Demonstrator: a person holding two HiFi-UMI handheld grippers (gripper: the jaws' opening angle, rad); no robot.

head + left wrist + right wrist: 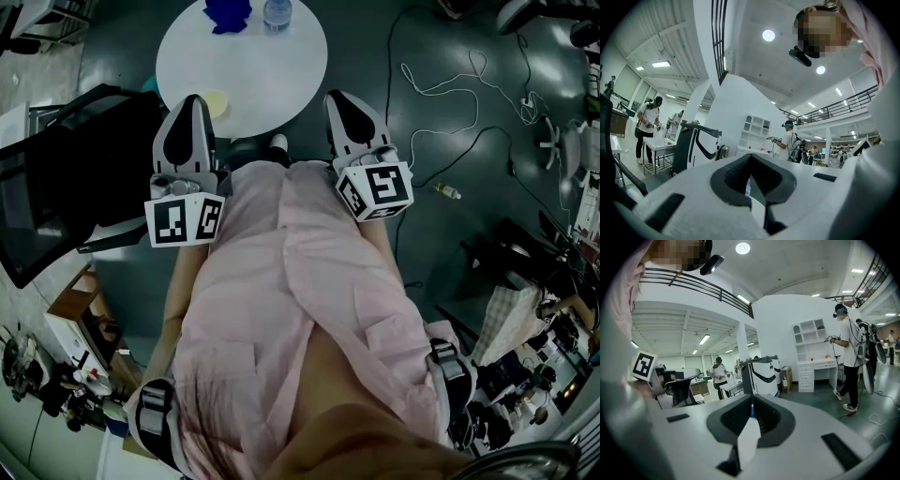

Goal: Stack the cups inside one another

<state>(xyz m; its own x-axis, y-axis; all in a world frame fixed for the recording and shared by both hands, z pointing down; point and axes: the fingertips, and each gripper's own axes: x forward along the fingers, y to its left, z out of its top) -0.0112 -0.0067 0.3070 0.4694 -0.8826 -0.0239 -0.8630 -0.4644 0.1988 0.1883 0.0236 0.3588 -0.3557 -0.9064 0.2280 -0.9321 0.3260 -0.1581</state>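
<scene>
Pale yellow cup [217, 102] at round table [272, 70] edge.

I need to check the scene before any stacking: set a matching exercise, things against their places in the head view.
Things:
1. blue thing
2. white cable
3. black chair

Places:
A. on the floor, right of the table
B. on the round white table
C. left of the table

Pairs: 1-B, 2-A, 3-C

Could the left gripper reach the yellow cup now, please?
Probably yes: nothing stands between the left gripper and the yellow cup at the table edge, but its shut jaws must open first.
</scene>
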